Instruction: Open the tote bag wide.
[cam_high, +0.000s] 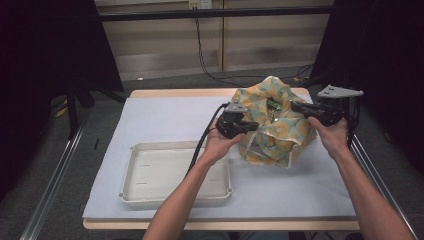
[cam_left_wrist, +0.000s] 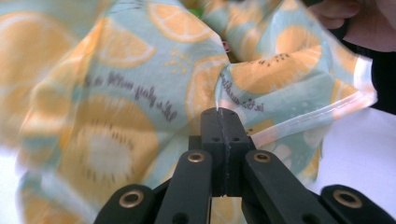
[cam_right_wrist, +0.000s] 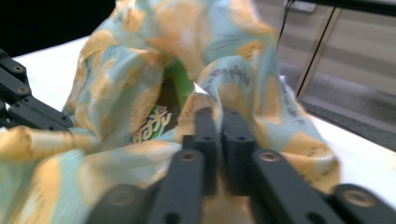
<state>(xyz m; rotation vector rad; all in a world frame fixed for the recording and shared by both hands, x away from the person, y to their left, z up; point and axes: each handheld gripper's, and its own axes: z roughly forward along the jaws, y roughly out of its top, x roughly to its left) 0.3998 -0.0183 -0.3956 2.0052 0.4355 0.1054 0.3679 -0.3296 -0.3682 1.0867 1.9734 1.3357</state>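
A lemon-print cloth bag (cam_high: 272, 125) with illegible script lettering sits on the white-covered surface (cam_high: 165, 125), a green packet (cam_right_wrist: 156, 122) inside. The left gripper (cam_high: 248, 126) and right gripper (cam_high: 298, 107) each pinch its fabric in closed jaws. A cream tray (cam_high: 175, 172) lies nearby.

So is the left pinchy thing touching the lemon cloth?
Touching. In the left gripper view, the left gripper has its jaws shut on a fold of the lemon cloth.
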